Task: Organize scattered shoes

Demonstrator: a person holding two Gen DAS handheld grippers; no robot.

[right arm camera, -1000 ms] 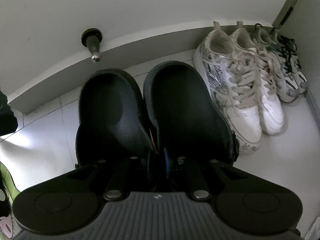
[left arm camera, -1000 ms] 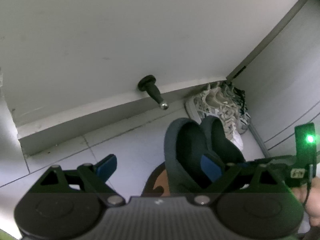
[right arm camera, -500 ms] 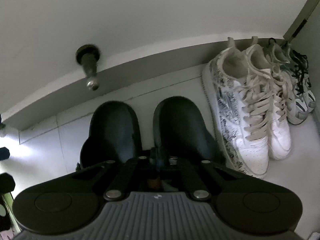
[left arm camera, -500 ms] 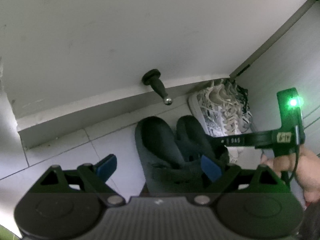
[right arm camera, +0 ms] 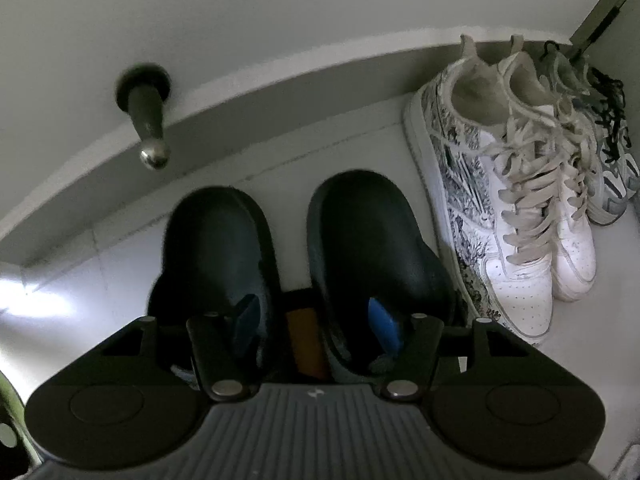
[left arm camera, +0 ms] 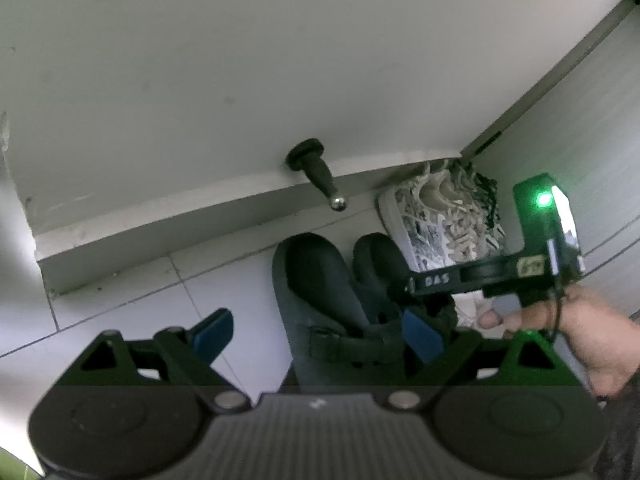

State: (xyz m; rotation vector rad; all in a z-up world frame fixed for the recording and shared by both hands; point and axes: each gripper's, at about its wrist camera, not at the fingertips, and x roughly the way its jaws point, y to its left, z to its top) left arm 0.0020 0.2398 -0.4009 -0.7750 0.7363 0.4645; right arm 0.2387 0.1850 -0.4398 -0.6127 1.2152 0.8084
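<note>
Slippers (right arm camera: 296, 248) straddled by spread right gripper (right arm camera: 316, 320); only left view shows hand (left arm camera: 576, 332), left gripper (left arm camera: 316, 332) empty, spread.

A pale grey tiled floor (right arm camera: 280, 176) with thin dark grout lines carries everything, running up to a light skirting at the foot of a white wall. Directly on it stand two dark, rounded slip-on clogs (right arm camera: 360, 240) side by side, a narrow gap between them, their toes near the skirting. Just beside the right-hand clog stands a pair of white lace-up sneakers with a grey printed pattern (right arm camera: 520, 216), heels against the skirting. Next to these, in the corner, stands a pair of grey-and-white sneakers with black laces (right arm camera: 608, 168). A bright patch of light falls on the tiles at the far left
</note>
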